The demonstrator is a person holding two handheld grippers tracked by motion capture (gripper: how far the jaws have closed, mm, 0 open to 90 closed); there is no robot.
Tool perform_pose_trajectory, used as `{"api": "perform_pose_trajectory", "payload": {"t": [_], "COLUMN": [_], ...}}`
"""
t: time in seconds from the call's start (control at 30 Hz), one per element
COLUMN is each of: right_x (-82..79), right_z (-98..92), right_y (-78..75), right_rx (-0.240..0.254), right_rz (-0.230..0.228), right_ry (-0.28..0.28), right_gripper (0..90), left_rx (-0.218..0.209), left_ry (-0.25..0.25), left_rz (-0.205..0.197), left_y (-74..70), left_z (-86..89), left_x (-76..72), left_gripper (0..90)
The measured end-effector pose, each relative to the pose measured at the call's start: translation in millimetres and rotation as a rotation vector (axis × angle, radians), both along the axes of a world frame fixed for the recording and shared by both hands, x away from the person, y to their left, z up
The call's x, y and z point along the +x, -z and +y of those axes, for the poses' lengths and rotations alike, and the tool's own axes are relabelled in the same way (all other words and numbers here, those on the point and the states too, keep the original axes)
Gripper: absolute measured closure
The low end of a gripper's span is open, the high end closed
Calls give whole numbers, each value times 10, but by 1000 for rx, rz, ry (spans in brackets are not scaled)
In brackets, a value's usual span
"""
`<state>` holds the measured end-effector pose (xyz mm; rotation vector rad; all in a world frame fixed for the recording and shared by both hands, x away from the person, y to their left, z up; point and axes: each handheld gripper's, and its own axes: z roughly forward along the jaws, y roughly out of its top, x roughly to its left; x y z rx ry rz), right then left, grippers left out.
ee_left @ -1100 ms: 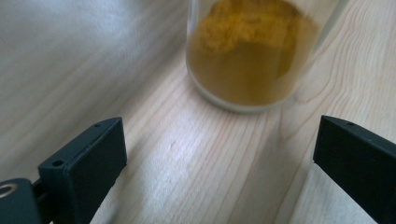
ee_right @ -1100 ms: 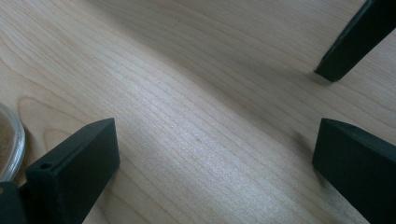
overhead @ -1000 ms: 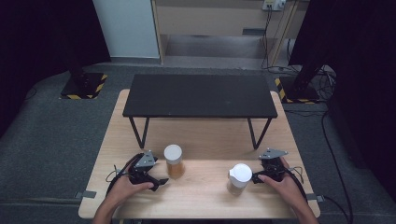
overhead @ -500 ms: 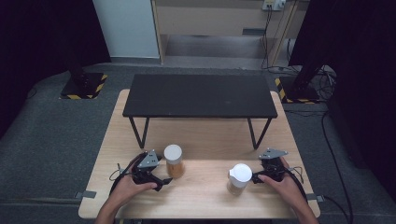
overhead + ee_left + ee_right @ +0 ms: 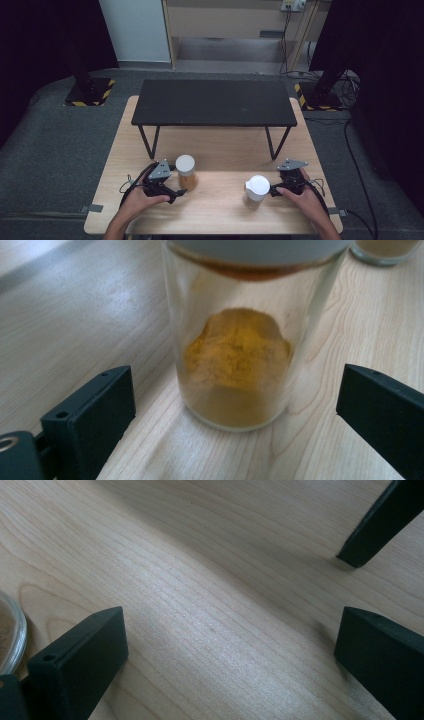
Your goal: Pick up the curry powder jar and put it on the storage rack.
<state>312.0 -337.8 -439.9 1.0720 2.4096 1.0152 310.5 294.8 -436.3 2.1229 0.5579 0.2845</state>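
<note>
1. The wooden table [image 5: 220, 150] is taking up most of the scene, and the person is sitting at its near edge with both forearms coming up onto it.
2. A low black bench [image 5: 214, 102] is standing across the far half of the table, leaving the near strip free as working room; one of its legs [image 5: 380, 520] is showing just ahead of the right gripper.
3. The left gripper [image 5: 176, 191] is resting on the table just beside the left jar, aimed straight at it. Its jaws are standing wide apart, one to each side of the glass and touching neither, so I judge it is lining up to take hold.
4. The right gripper [image 5: 272, 190] is lying just beside the right jar [image 5: 256, 191], jaws spread with bare wood between them. The jar's rim is sitting off to the side of one jaw, so this hand seems to be waiting.
5. The left jar [image 5: 240, 345], white-lidded and upright, is holding ochre powder heaped against its wall; it is standing well apart from the other jar, which gives each gripper room to work.
</note>
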Motion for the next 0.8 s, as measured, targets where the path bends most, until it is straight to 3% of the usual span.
{"api": "perform_pose_trajectory", "payload": {"t": [0.53,0.67,0.8], "right_x": [-5,-5,-6], "right_z": [2,2,3], "right_y": [1,1,1], "right_rx": [0,0,0], "right_rz": [0,-1,0], "right_ry": [2,3,3], "right_gripper": [14,14,14], "left_rx": [-68,-112,-128], "left_ry": [1,-13,-12], "left_rz": [-35,-52,-56], "left_y": [18,26,28], "left_z": [-31,-15,-12], "left_x": [0,-8,-6], "left_gripper": [17,17,17]}}
